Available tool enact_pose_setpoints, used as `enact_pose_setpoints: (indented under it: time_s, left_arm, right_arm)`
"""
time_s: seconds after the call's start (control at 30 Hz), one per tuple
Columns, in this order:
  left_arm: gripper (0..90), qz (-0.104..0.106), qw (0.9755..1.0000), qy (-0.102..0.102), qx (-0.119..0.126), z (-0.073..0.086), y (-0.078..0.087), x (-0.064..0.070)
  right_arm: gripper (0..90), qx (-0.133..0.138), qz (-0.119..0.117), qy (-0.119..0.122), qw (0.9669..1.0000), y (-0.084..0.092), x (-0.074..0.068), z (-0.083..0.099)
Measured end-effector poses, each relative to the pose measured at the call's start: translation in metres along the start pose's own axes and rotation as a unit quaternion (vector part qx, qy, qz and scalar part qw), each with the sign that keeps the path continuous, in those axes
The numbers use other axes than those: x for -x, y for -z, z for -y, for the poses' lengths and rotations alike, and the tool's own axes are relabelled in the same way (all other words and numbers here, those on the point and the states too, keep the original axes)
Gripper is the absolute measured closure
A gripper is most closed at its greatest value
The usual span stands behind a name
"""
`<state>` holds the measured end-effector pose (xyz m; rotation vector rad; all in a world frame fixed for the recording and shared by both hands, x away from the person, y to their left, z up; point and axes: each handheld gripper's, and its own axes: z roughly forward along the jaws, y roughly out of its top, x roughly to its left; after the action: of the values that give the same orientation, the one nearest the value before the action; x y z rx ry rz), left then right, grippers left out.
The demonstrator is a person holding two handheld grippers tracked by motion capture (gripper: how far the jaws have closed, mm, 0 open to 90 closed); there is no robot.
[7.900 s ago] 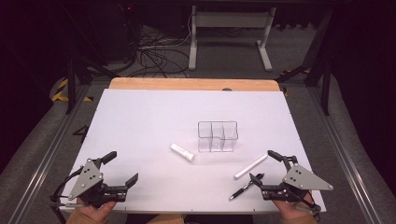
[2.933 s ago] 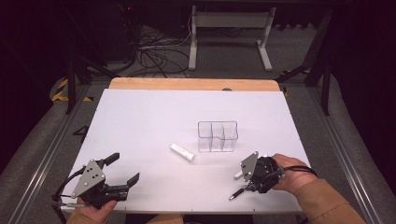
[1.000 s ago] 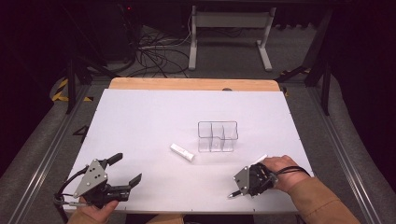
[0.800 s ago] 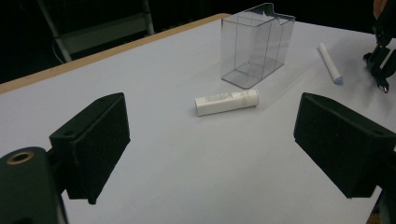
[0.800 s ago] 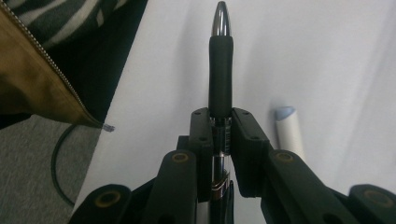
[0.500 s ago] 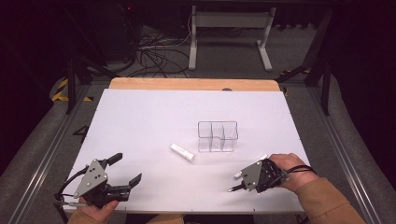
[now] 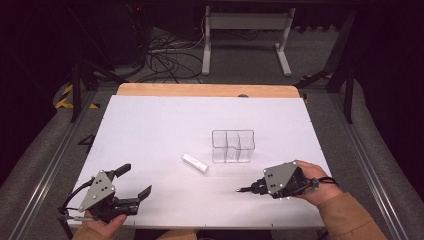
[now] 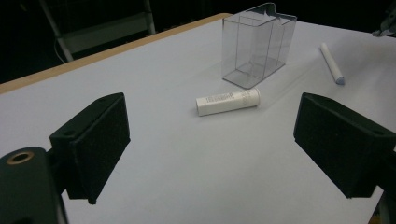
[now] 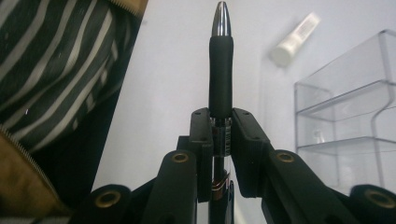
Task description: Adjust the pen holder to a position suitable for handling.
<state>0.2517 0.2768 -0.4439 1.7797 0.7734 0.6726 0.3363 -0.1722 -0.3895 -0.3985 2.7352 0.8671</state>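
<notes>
Right gripper (image 7: 254,188) clamped on black pen (image 9: 220,70), jaws pinching barrel, silver tip sticking out beyond them. Clear divided box (image 7: 233,146) just ahead of right gripper, slightly to its left; white tube (image 7: 195,163) lying on white table (image 7: 150,130) farther left, between both grippers. Left gripper (image 7: 134,182) spread wide, nothing between pads, low at near table edge. White marker (image 8: 330,62) beyond box, seen from left gripper view.
</notes>
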Motion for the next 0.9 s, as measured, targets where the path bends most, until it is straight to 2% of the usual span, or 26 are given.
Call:
enact_pose_setpoints:
  time_s: [0.07, 0.1, 0.17, 0.33, 0.43, 0.6, 0.67, 0.7, 0.73, 0.77, 0.83, 0.9]
  left_arm:
    - [11.4, 0.0, 1.0, 0.001, 0.0, 0.0, 0.0, 0.0]
    - [11.4, 0.0, 1.0, 0.001, 0.0, 0.0, 0.0, 0.0]
    - [11.4, 0.0, 1.0, 0.0, 0.0, 0.0, 0.0, 0.0]
    - [11.4, 0.0, 1.0, 0.001, 0.0, 0.0, 0.0, 0.0]
    - [11.4, 0.0, 1.0, 0.001, 0.001, 0.0, 0.0, -0.001]
    - [11.4, 0.003, 1.0, 0.001, -0.002, 0.001, -0.001, 0.001]
    - [11.5, 0.002, 1.0, 0.002, -0.001, 0.001, -0.001, 0.001]
    - [11.5, 0.002, 1.0, -0.002, -0.002, 0.001, 0.0, 0.0]
    - [11.4, 0.002, 1.0, -0.001, -0.001, 0.001, 0.0, 0.0]
    - [11.4, 0.001, 1.0, 0.001, 0.0, 0.001, 0.0, 0.0]
    - [11.4, 0.002, 1.0, -0.001, -0.002, 0.001, -0.001, 0.0]
    - [11.4, 0.003, 1.0, 0.001, -0.003, 0.001, -0.001, 0.001]
  right_arm:
    - [79.2, 0.005, 0.005, -0.006, 1.0, 0.001, 0.001, -0.001]
    - [79.2, 0.016, 0.017, -0.009, 0.9997, 0.003, 0.002, -0.004]
    - [79.2, 0.022, 0.02, -0.015, 0.9994, 0.004, 0.002, -0.005]
    - [79.2, 0.059, 0.032, -0.039, 0.997, 0.008, 0.007, -0.015]
    - [79.2, 0.069, 0.038, -0.043, 0.996, 0.01, 0.009, -0.017]
    - [79.2, 0.096, 0.06, -0.06, 0.9918, 0.016, 0.013, -0.024]
    - [79.2, 0.112, 0.068, -0.078, 0.9883, 0.017, 0.016, -0.027]
    - [79.2, 0.112, 0.068, -0.078, 0.9883, 0.017, 0.016, -0.027]
    - [79.2, 0.119, 0.073, -0.089, 0.9861, 0.017, 0.017, -0.029]
    - [79.2, 0.119, 0.073, -0.089, 0.9861, 0.017, 0.017, -0.029]
    - [79.1, 0.128, 0.082, -0.102, 0.9831, 0.018, 0.02, -0.032]
    - [79.1, 0.131, 0.087, -0.106, 0.9818, 0.018, 0.021, -0.033]
